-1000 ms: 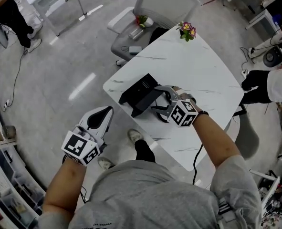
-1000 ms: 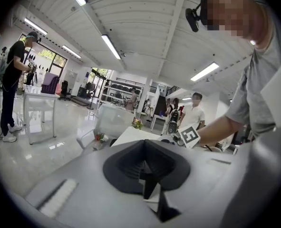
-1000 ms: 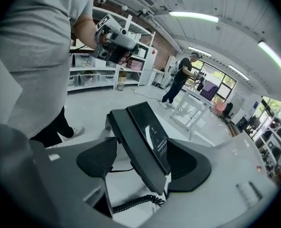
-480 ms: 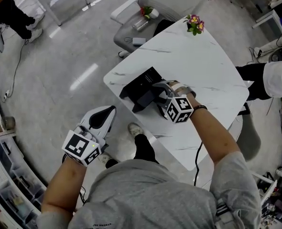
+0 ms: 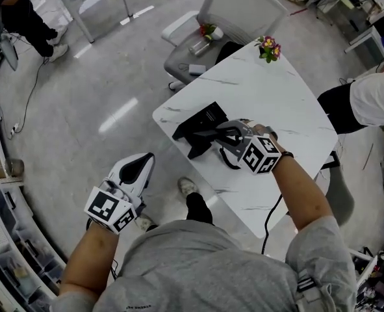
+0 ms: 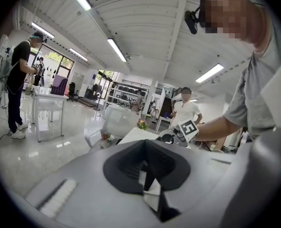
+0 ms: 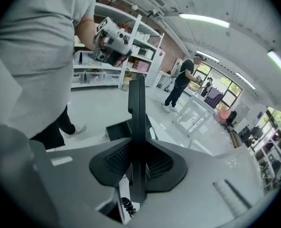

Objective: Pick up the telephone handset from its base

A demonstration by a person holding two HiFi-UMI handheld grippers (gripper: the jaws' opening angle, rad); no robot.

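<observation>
The telephone handset [image 5: 193,135] sits between the closing jaws of the right hand-held gripper [image 5: 232,134], pads on it, just over its base [image 5: 208,116] near the white counter's [image 5: 276,103] left edge; open floor [image 5: 101,90] lies beyond. A second ago those jaws stood wide and the handset lay lower; the left hand-held gripper [image 5: 145,160] hangs closed, empty, off the counter.

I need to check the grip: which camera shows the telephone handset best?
Right gripper view: the handset fills the centre, edge-on between the closing jaws of the right gripper. The head view shows it small against its base; the left gripper view hardly shows it.
</observation>
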